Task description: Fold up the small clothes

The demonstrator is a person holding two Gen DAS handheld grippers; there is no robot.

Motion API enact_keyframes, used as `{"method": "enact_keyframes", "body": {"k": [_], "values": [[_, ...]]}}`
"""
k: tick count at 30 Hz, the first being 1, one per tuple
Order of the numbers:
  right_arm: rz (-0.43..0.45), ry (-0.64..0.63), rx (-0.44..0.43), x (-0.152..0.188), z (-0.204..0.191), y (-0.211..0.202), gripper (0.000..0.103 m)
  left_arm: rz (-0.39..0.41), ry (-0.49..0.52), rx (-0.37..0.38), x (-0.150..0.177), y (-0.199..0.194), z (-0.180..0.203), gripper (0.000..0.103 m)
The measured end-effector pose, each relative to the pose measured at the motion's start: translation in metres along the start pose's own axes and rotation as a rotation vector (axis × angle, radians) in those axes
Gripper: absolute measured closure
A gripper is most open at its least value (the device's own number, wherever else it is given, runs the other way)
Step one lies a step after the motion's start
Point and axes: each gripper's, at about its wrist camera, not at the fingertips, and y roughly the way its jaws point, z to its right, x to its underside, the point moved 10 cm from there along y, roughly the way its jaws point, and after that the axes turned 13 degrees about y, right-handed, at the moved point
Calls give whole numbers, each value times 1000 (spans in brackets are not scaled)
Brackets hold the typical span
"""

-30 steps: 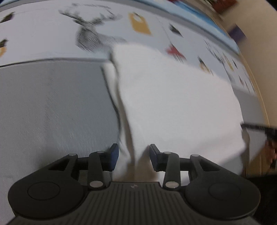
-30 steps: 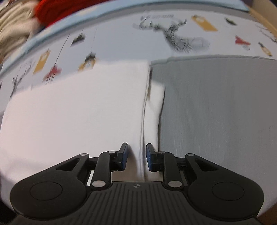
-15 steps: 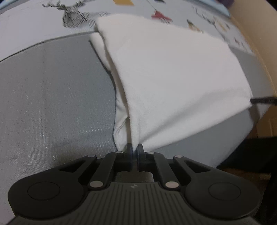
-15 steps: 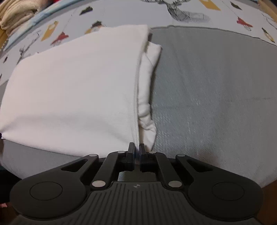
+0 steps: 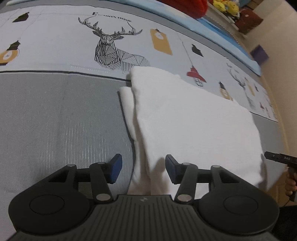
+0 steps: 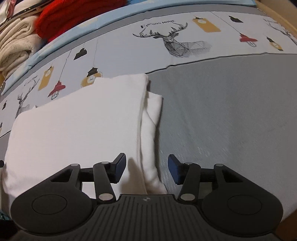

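A white folded garment (image 5: 189, 118) lies flat on the bed, partly on the grey band and partly on the printed sheet. It also shows in the right wrist view (image 6: 78, 126). A narrower folded layer sticks out along its edge (image 6: 154, 111). My left gripper (image 5: 143, 169) is open, its jaws either side of the garment's near left corner. My right gripper (image 6: 146, 169) is open, its jaws either side of the near right corner. Neither holds the cloth.
The bed sheet has a grey band (image 5: 55, 120) and a deer and lantern print (image 5: 115, 50). Red (image 6: 74, 16) and cream (image 6: 14, 44) folded textiles are piled at the back left. The other gripper's tip (image 5: 280, 159) shows at the right edge.
Half a second ago both grippers were shut on the garment's near corners. Now both are open, the cloth lies released on the bed, and both views sit higher.
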Motion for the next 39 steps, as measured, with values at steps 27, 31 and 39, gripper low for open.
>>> {"method": "enact_keyframes", "body": {"k": [27,31,39], "values": [[76,113,-57,-36,-42,52,88,106,-4,-84,-42,21,-10,89],[169,98,-68,-47,-69,55,86,130,-10,-127,-46,8,-26,81],[291,69,145,-56,-62,36,77,119,-76,-76,-39,-9,-40,61]]}}
